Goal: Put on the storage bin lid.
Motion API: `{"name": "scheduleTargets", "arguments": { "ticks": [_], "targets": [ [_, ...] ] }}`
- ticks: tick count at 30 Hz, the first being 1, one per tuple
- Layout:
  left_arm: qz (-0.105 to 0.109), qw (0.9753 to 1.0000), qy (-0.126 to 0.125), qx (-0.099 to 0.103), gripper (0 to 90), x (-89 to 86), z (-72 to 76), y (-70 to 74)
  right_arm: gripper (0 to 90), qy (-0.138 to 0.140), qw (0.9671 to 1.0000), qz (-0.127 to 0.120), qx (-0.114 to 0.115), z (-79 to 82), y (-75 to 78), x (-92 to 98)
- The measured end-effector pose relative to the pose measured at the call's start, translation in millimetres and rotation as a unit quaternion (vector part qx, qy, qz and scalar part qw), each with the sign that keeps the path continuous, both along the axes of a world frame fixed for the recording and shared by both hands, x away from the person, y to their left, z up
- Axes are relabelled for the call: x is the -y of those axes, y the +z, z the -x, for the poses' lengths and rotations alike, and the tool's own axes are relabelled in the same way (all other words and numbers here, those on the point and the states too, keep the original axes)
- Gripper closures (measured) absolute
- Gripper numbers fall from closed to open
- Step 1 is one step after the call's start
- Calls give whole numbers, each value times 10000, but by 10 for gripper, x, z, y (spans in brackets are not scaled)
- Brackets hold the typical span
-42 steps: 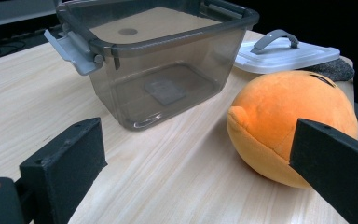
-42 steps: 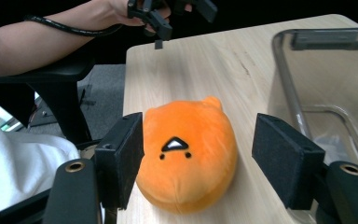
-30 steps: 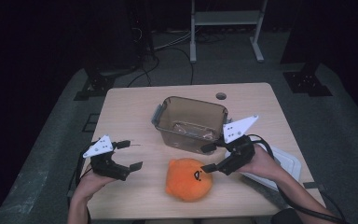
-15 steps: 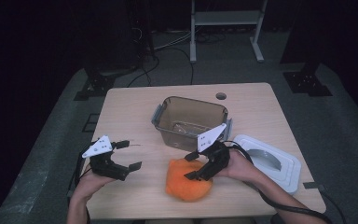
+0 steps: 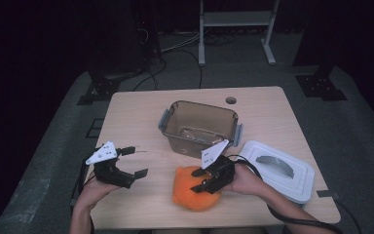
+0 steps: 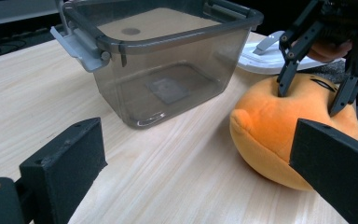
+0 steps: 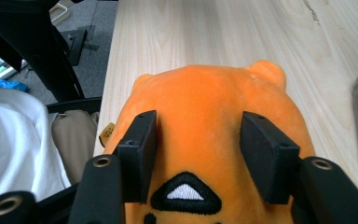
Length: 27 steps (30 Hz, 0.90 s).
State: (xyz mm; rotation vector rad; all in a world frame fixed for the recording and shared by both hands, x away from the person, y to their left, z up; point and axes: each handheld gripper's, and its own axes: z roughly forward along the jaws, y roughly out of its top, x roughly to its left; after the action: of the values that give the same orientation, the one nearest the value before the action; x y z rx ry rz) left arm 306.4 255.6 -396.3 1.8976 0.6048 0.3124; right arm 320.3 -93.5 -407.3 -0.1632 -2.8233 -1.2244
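An orange plush toy (image 5: 184,191) lies near the table's front edge, in front of a clear brown plastic box (image 5: 198,104) that stands empty with grey latches. My right gripper (image 5: 199,181) is down on top of the toy, open, one jaw on each side of its crown (image 7: 214,93). The left gripper view shows those fingertips touching the plush (image 6: 279,126). My left gripper (image 5: 137,161) stands open at the front left, nothing between its jaws, aimed toward the box (image 6: 168,70) and toy.
The box's white lid (image 5: 277,170) with a grey handle lies flat at the front right, beside my right hand. A round cable hole (image 5: 231,100) sits at the table's far edge. Bare wood (image 5: 131,117) spreads left of the box.
My right gripper has swung left from over the lid onto the top of the plush toy, uncovering the lid. The left gripper has stayed put.
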Motion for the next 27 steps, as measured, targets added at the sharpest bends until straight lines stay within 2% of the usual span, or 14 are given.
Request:
{"name": "scheduleTargets", "arguments": {
  "ticks": [6, 14, 19, 21, 27],
  "targets": [
    [7, 10000, -3, 29, 28, -2, 6, 12, 567, -27, 9999, -66, -88, 22, -84, -1],
    [-14, 10000, 2, 4, 27, 0, -6, -4, 703, -9, 10000, -46, -2, 64, -92, -20],
    [11, 10000, 16, 1, 28, -9, -12, -5, 759, -32, 9999, -107, -40, 75, -31, -6],
    [4, 10000, 24, -4, 28, -12, -15, -5, 768, -30, 9998, -160, -131, 68, 8, 2],
    [34, 10000, 42, 9, 28, -30, -15, 2, 782, -7, 9998, -99, -173, 66, 95, -23]
  ]
}}
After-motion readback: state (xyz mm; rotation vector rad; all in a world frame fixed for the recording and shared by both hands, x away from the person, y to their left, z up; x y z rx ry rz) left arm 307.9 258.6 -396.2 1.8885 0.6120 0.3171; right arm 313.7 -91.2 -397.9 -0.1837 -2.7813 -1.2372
